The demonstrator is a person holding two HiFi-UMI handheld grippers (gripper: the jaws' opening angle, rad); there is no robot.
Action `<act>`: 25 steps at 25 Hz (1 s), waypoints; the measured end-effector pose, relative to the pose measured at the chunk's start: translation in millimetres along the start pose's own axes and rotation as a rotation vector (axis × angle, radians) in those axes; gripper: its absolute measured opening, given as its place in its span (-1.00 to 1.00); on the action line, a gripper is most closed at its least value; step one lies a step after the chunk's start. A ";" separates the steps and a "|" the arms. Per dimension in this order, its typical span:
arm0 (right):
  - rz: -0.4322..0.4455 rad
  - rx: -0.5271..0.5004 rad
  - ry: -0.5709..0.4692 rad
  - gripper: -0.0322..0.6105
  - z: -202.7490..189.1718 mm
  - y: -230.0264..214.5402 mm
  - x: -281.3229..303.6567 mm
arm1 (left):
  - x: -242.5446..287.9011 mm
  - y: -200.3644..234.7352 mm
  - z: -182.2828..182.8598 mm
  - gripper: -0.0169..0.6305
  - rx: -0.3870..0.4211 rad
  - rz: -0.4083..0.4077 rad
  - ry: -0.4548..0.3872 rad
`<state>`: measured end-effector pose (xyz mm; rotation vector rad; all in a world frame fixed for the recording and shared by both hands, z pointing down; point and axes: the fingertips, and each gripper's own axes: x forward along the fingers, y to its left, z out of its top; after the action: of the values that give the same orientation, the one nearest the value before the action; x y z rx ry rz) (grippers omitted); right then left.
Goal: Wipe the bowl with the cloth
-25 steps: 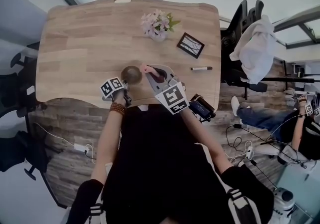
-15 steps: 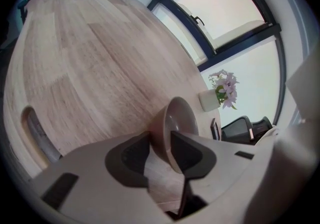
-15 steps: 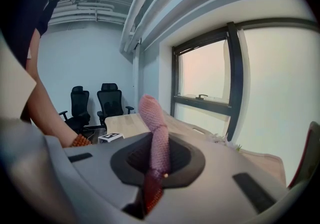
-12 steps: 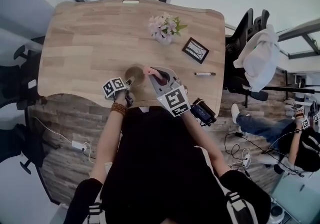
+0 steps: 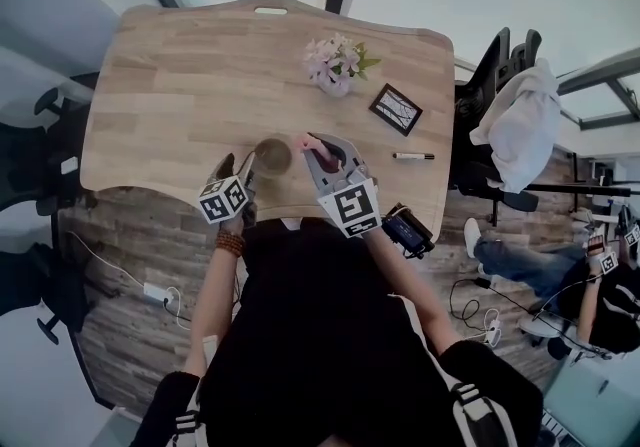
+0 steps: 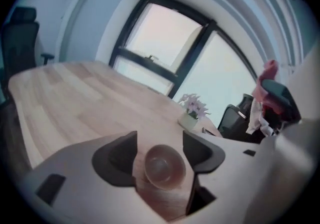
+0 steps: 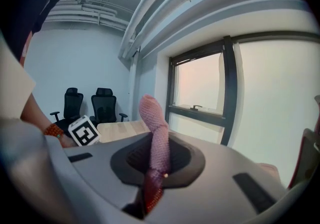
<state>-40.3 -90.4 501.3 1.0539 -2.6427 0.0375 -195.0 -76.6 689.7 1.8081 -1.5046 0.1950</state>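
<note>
A small brown bowl [image 5: 272, 155] stands upright on the wooden table [image 5: 180, 85] near its front edge. My left gripper [image 5: 240, 168] hangs just left of it and a little above. In the left gripper view the bowl [image 6: 164, 166] shows down between the left gripper's [image 6: 160, 144] spread jaws, which have just been opening and do not touch it. My right gripper [image 5: 318, 148] is right of the bowl, shut on a pink cloth [image 5: 303, 142]. In the right gripper view the cloth [image 7: 155, 133] stands up out of the right gripper's [image 7: 152, 168] pinched jaws.
A pot of pale flowers [image 5: 335, 63], a dark framed card [image 5: 395, 110] and a marker pen [image 5: 413, 156] lie at the back right of the table. A black office chair with a white garment [image 5: 520, 115] stands to the right. A dark device [image 5: 405, 228] sits by my right wrist.
The left gripper's jaws have opened and let go of the bowl, and it has lifted and drawn back towards me. The right gripper keeps the cloth in place.
</note>
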 end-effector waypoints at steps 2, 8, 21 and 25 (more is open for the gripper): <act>-0.010 -0.005 -0.036 -0.85 11.6 -0.8 1.1 | -20.4 -28.4 38.8 -0.08 0.187 -0.019 -0.108; -0.016 -0.005 -0.147 -0.84 48.7 8.6 1.9 | -93.2 -116.2 128.2 -0.21 0.508 -0.038 -0.426; -0.029 0.022 -0.205 -0.84 67.1 27.6 9.0 | -130.0 -119.9 150.5 -0.87 0.485 0.138 -0.546; -0.024 0.019 -0.217 -0.85 68.6 27.7 5.7 | -127.8 -126.9 154.1 -0.87 0.508 0.127 -0.545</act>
<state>-80.9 -83.1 439.6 1.1555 -2.8259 -0.0608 -171.7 -72.4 453.9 2.2890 -2.0961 0.1626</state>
